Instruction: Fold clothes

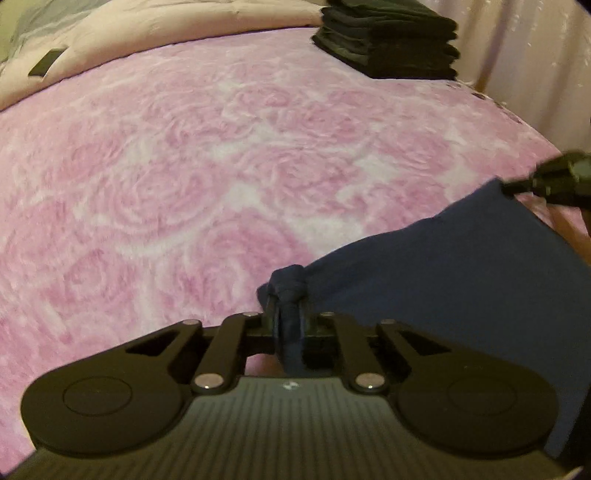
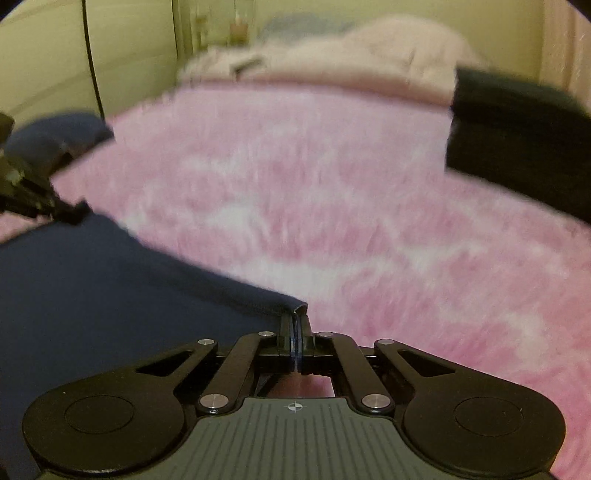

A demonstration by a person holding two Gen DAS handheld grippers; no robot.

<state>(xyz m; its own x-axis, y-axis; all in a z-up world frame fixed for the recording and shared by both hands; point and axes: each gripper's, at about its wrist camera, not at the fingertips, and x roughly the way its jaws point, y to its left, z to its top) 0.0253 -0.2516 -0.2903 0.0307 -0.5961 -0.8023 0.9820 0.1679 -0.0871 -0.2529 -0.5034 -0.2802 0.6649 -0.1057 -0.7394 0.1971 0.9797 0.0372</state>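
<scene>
We hold our left gripper [image 1: 287, 314] clamped tight on a bunched corner of the navy garment [image 1: 443, 273], and our right gripper [image 2: 295, 325] pinched flat on another edge, both held out level, well apart.

Your left gripper [image 1: 288, 314]: clamped one corner of the garment [image 1: 461, 280].
Your right gripper [image 2: 295, 325]: clamped the opposite corner, garment stretched between both.
Blanket [image 1: 221, 147]: lay beneath everything.
Folded stack [image 1: 388, 40]: sat at your far right.
Comforter [image 1: 166, 33]: lay behind.

Matt navy cloth garment [image 1: 443, 273], plush fuzzy pink blanket [image 1: 184, 166], matt black plastic tool [image 1: 288, 317].
</scene>
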